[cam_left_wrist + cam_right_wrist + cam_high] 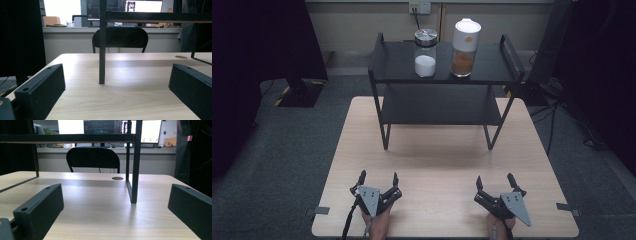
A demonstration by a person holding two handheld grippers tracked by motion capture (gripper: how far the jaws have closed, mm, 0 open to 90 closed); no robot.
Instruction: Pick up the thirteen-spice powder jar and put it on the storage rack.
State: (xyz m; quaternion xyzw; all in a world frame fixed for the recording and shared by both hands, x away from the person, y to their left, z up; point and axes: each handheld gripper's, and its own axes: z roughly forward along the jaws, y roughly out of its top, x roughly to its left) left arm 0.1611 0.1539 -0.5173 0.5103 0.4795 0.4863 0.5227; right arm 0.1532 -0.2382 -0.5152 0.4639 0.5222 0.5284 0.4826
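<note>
A black two-tier metal rack (442, 75) stands at the back of the light wood table (442, 155). Its top shelf carries a glass jar of white powder with a metal lid (425, 52) and a taller jar of brown granules with a white lid (464, 48). Near the front edge, my left gripper (378, 178) rests open with nothing between its jaws. To its right, my right gripper (496, 181) is open too, and empty. In the left gripper view a rack leg (102, 50) rises straight ahead. The right gripper view has another rack leg (134, 170) ahead, slightly right.
A black folding chair (120, 37) stands beyond the table's far side, with lit monitors (120, 126) on a counter behind it. Bare tabletop lies between the grippers and the rack. Grey carpet (287, 150) surrounds the table, and dark stands flank it.
</note>
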